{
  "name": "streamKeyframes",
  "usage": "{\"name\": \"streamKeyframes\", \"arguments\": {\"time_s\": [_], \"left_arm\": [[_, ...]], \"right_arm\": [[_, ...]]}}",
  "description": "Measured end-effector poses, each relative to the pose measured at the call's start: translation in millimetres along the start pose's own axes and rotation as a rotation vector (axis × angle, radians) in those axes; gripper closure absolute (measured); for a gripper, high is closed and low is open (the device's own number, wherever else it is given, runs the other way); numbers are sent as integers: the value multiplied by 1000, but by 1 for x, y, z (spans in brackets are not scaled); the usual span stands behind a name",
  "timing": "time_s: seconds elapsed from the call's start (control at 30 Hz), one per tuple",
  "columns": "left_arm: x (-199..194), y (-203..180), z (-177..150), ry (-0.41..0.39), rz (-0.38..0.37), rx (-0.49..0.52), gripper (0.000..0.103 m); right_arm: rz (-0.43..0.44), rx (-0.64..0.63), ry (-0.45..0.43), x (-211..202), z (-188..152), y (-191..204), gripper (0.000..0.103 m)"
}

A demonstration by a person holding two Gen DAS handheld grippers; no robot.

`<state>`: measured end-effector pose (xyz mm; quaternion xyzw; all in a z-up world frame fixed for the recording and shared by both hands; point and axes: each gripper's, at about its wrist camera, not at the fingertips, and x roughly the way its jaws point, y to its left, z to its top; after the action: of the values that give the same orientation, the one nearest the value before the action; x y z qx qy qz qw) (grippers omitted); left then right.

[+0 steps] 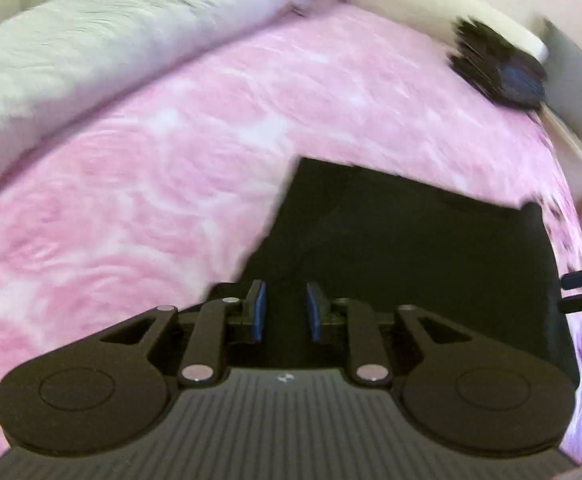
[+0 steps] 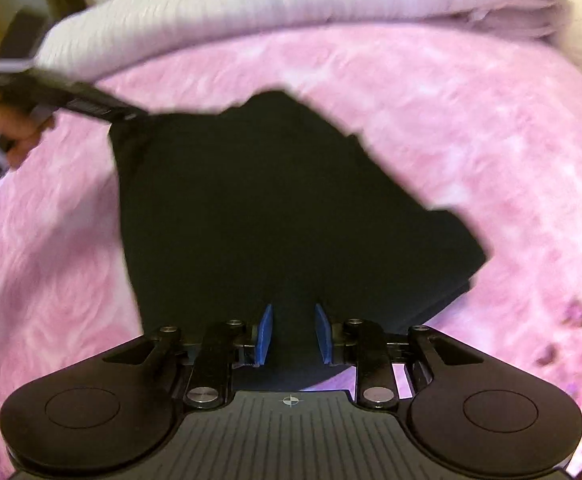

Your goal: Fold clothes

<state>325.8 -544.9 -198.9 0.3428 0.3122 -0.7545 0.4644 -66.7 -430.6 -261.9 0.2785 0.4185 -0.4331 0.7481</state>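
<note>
Black garment (image 2: 275,200) on pink swirl-patterned bedspread (image 1: 171,180) (whitish blanket (image 1: 71,52) behind).

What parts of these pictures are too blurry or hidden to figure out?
- Black garment, right wrist view: its near edge is hidden behind the right gripper; what kind of clothing it is cannot be told.
- Dark object, left wrist view, far corner of the pink blanket: motion blur hides what it is.
- Left gripper, right wrist view: blurred against the garment, so its grip is unclear.
- Dark specks, right wrist view: too blurred to identify.
</note>
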Motion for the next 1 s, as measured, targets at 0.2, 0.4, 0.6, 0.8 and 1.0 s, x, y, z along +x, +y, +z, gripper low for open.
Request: {"name": "streamKeyframes", "arguments": {"time_s": [0.2, 0.4, 0.6, 0.8, 1.0], "left_arm": [[42, 7, -10, 83, 38, 9, 77], [41, 5, -7, 113, 46, 49, 75], [47, 4, -8, 111, 48, 73, 74], [46, 4, -4, 132, 46, 86, 74], [49, 2, -2, 143, 58, 118, 70]], "right_arm": [[-4, 50, 54, 49, 3, -30, 74], [-15, 125, 35, 30, 18, -44, 71], [-111, 99, 48, 43, 26, -68, 71], [-77, 172, 109, 56, 30, -83, 71], [-140, 47, -1, 38, 46, -61, 71]]}}
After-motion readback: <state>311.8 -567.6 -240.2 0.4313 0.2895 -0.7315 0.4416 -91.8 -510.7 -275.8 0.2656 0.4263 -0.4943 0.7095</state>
